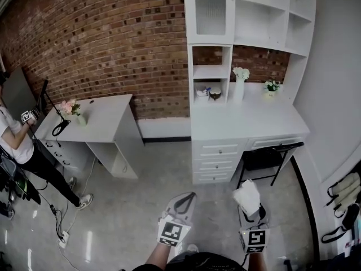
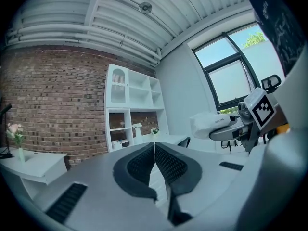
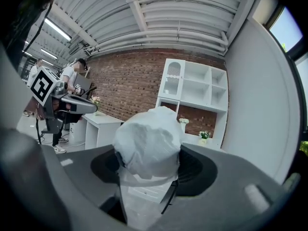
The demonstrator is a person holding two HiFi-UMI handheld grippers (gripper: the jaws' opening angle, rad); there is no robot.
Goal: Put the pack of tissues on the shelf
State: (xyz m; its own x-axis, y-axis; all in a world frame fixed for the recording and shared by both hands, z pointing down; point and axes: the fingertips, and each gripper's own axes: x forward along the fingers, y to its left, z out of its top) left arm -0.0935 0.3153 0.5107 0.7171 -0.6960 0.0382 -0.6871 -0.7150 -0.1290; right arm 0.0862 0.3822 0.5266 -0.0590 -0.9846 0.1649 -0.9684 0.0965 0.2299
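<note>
Holding one pack of tissues (image 1: 246, 194), the right gripper (image 1: 249, 206) has its two jaws clamped on the pack's near end, the pads pressing its flanks. The pack is white, soft and creased. Its long axis runs in line with the jaws, and its free end points forward, away from the person, towards the shelf unit (image 1: 254, 17). In the right gripper view the pack (image 3: 149, 141) bulges up and out beyond the jaw tips. In the left gripper view it (image 2: 211, 124) juts level from the right gripper towards the shelves. It is in the air above the floor, short of the desk (image 1: 248, 122) and well apart from the shelves.

The left gripper (image 1: 184, 201) is beside the right one, at about the same height. Its jaws are closed together at the tips with nothing between them, as the left gripper view confirms (image 2: 154, 146).

Count of items:
- One pack and two grippers.
- One white shelf unit against the brick wall (image 1: 113, 33), standing on the desk.
- One dark chair (image 1: 272, 156), tucked under that desk.
- Two flower arrangements on that desk: a tall white vase (image 1: 240, 84) and a small posy (image 1: 271, 87).
- One second white table (image 1: 107, 116) to the left, with one vase of pink flowers (image 1: 74, 110).
- One person (image 1: 17, 143) at the head view's left edge, beside that table.
</note>
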